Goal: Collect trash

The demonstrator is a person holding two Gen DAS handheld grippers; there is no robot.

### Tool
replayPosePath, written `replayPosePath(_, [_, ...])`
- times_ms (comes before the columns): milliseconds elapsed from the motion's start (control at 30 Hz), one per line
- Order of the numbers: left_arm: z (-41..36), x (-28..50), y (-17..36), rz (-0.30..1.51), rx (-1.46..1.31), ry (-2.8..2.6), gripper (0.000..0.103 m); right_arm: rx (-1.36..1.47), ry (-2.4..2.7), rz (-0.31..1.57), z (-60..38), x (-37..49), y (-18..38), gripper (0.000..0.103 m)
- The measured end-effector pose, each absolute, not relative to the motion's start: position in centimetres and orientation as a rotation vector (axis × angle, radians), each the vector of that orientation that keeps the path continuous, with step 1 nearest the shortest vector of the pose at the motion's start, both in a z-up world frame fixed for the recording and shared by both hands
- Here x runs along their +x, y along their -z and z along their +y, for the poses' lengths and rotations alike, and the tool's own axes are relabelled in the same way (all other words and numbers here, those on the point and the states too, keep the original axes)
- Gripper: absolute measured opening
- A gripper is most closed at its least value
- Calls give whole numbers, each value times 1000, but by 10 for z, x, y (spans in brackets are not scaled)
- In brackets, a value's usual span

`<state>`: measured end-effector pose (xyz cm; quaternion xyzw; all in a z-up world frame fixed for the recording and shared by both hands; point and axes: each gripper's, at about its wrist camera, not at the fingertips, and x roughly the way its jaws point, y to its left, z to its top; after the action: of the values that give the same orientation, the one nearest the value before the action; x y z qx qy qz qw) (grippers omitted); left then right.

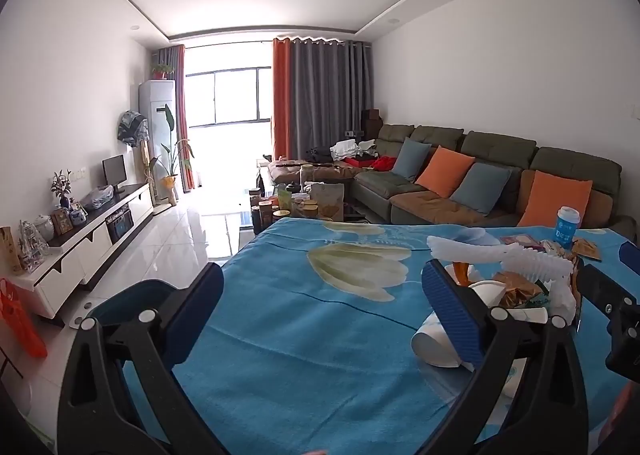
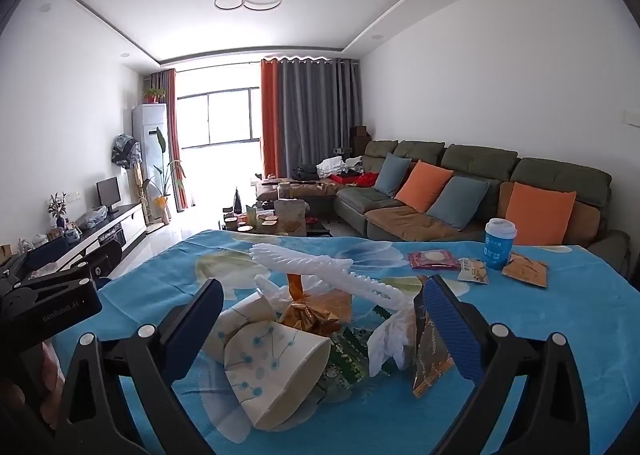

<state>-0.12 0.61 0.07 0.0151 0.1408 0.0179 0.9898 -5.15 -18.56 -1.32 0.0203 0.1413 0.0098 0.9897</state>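
A heap of trash lies on the blue flowered tablecloth (image 2: 540,335): crushed paper cups (image 2: 272,367), a gold wrapper (image 2: 312,315), white ribbed plastic strips (image 2: 320,263), a white tissue (image 2: 388,339) and a brown snack wrapper (image 2: 430,347). My right gripper (image 2: 324,327) is open, with its blue pads on either side of the heap and not pressing on it. My left gripper (image 1: 324,307) is open over bare cloth, left of the heap (image 1: 516,287). Its right finger stands beside a paper cup (image 1: 432,343).
Farther right on the table stand a blue lidded cup (image 2: 498,243), a red packet (image 2: 432,259) and small snack wrappers (image 2: 524,269). Behind are a cluttered coffee table (image 1: 296,203) and a sofa (image 1: 480,183). An orange bag (image 1: 20,323) hangs at the left.
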Motion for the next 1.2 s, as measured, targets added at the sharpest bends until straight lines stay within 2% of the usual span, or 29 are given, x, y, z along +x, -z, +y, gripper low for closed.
replayPosePath(1200, [5, 3, -4, 277, 24, -23, 98, 44, -22, 283, -184, -46, 14, 97])
